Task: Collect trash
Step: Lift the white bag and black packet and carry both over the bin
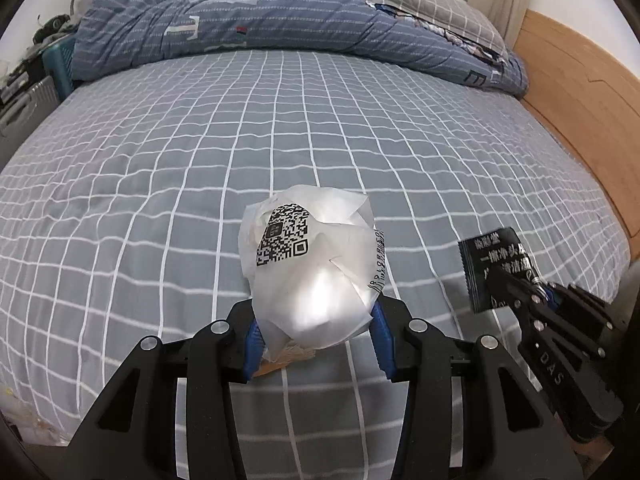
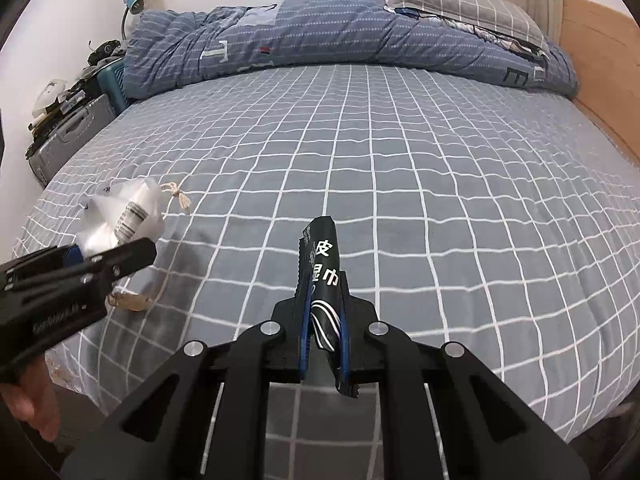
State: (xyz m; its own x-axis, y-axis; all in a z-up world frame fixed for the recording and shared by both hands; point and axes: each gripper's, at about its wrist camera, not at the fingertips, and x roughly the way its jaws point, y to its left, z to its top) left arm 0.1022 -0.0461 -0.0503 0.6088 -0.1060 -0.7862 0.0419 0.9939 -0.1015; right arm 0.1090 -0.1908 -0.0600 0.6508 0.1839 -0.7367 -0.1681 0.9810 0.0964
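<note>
While clamped, black sachet point(image 2: 325, 276) upright, lengthwise.

White crumpled bag point(image 1: 316, 272): QR code printed on it, plus a digit string down its right edge, too warped to read; right wrist view shows a barcode label on it. Black sachet point(image 2: 324, 280): white Chinese print, "皮" and "巾" legible there, other characters partly cut off. Right gripper point(image 1: 516, 292) body: "DAS".
</note>
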